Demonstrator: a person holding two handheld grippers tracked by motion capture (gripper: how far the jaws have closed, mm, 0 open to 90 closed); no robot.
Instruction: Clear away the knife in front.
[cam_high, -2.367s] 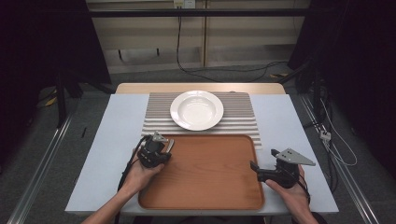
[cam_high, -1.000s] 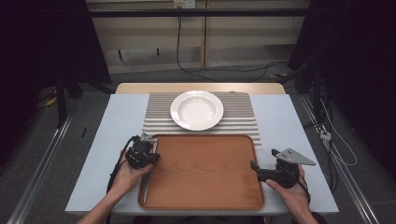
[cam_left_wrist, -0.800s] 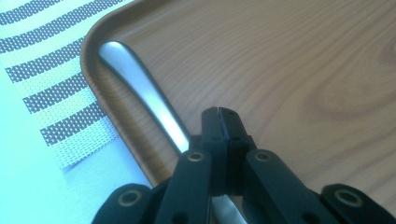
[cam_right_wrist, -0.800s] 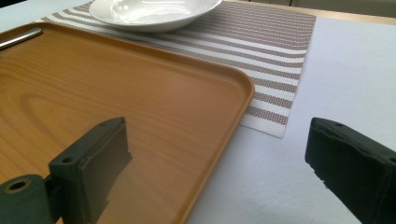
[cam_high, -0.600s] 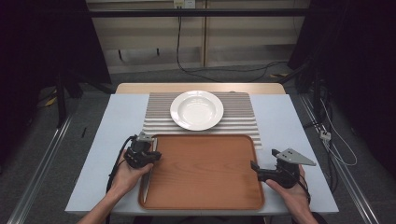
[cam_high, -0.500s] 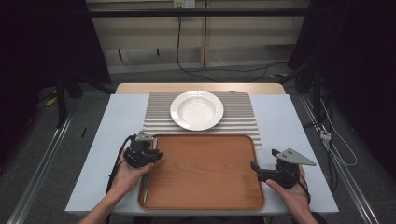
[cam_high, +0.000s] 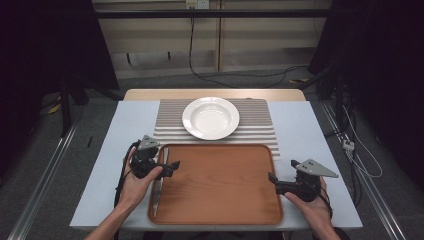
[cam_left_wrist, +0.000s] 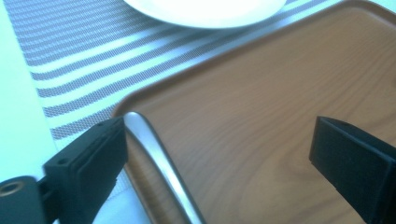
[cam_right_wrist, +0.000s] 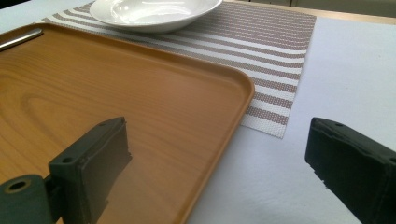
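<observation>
Trouble I foresee: my left hand-held gripper (cam_left_wrist: 215, 154), jaws just spread off the knife (cam_left_wrist: 161, 163) beside its left jaw, could nudge it over the tray (cam_left_wrist: 261, 93) rim when withdrawing.

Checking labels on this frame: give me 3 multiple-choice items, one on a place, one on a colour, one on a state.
1. Where does the metal utensil lie?
A. on the plate
B. along the left edge of the tray
C. on the bare table right of the tray

2. What colour is the plate?
A. white
B. blue
C. black

3. How does the left claw stand?
A. shut on the plate
B. shut on the tray's rim
C. open, gripping nothing

Answers:
1 B: the high view shows the utensil along the left side of the brown tray, and the left gripper view shows its rounded end by the tray's corner.
2 A: the plate shows white on the striped mat.
3 C: its jaws have just been opening; the left gripper view shows them wide apart, with the utensil beside one jaw and no pinch on it.
</observation>
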